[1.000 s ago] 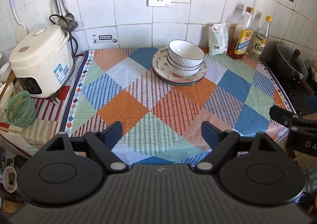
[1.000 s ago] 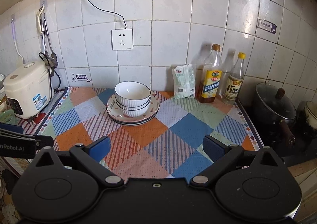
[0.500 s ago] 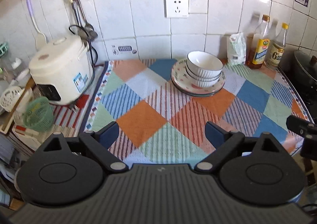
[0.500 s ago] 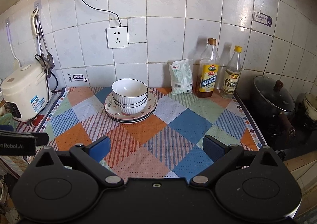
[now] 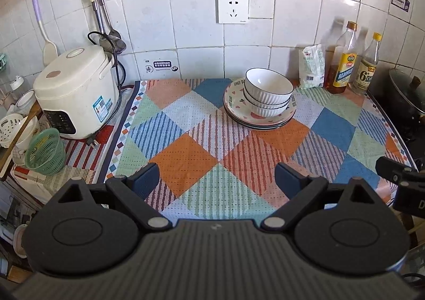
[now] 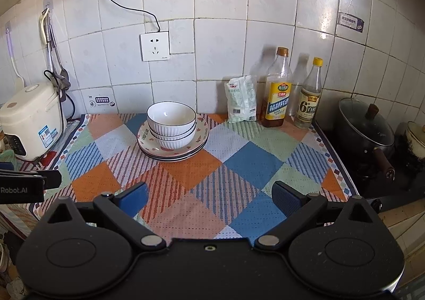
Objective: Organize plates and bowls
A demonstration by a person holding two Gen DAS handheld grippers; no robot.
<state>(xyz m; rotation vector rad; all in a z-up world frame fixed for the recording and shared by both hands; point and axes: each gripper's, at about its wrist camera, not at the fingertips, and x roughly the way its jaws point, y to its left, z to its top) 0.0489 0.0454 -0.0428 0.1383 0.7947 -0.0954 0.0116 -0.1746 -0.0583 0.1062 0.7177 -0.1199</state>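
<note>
Stacked white ribbed bowls [image 5: 267, 91] [image 6: 171, 123] with dark rims sit on a pile of patterned plates [image 5: 236, 111] [image 6: 148, 146] near the back of the checked cloth. My left gripper [image 5: 216, 180] is open and holds nothing, well short of the stack, above the cloth's front edge. My right gripper [image 6: 209, 197] is open too, with nothing between its blue pads, also far in front of the stack. Each gripper shows at the edge of the other's view.
A white rice cooker [image 5: 75, 93] and green basket [image 5: 45, 152] stand at the left. A white packet [image 6: 241, 102] and two bottles [image 6: 276, 90] line the back wall. A lidded black pot [image 6: 366, 131] sits on the stove at right.
Both grippers have drawn back and tilted upward, so the stack looks smaller and lower and more of the tiled wall shows. Bowls and plates have not moved.
</note>
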